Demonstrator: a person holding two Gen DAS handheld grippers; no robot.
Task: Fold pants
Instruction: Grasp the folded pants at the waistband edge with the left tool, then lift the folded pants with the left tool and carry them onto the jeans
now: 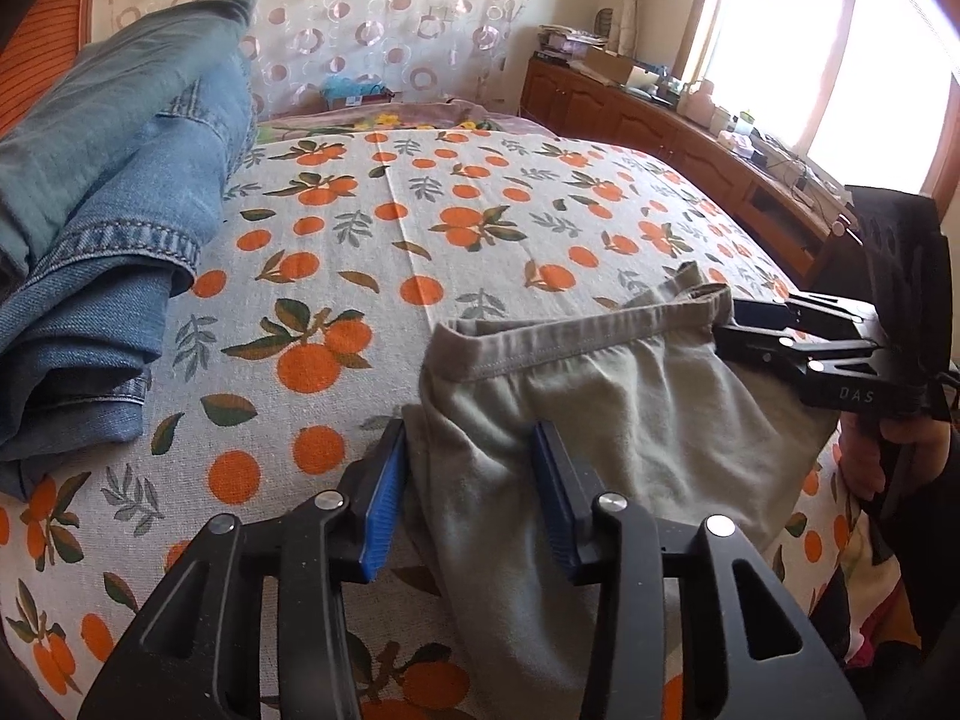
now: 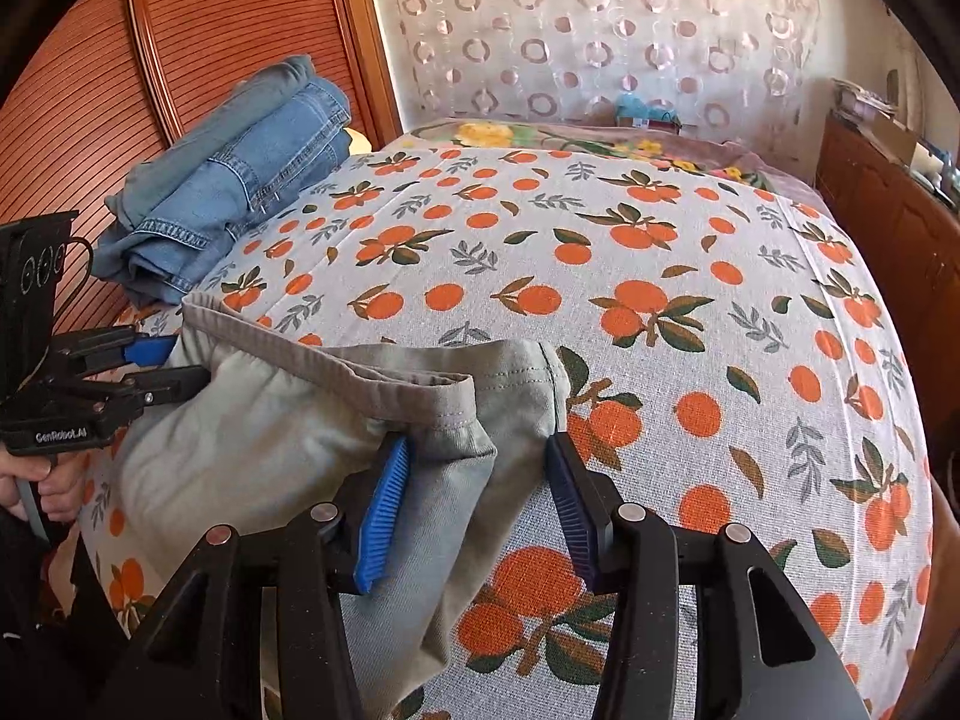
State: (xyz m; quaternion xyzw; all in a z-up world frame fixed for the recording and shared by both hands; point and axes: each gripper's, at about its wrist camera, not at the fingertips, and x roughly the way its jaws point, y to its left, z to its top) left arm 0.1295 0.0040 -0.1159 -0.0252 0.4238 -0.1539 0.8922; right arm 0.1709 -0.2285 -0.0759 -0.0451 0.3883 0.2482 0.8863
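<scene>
Grey-green pants (image 1: 630, 408) lie bunched on the bed's near edge, waistband (image 1: 570, 336) toward the far side. My left gripper (image 1: 474, 480) is open, its blue-padded fingers straddling the pants' left end. My right gripper (image 2: 480, 492) is open, straddling the right end below the waistband (image 2: 420, 387). In the left wrist view the right gripper (image 1: 762, 336) sits at the pants' right edge. In the right wrist view the left gripper (image 2: 156, 366) sits at the pants' (image 2: 270, 432) left edge.
The bed (image 1: 420, 228) has an orange-print cover. A stack of folded jeans (image 1: 120, 210) lies at its left, by the wooden headboard (image 2: 210, 30). A wooden cabinet (image 1: 690, 138) with clutter runs along the right under a window.
</scene>
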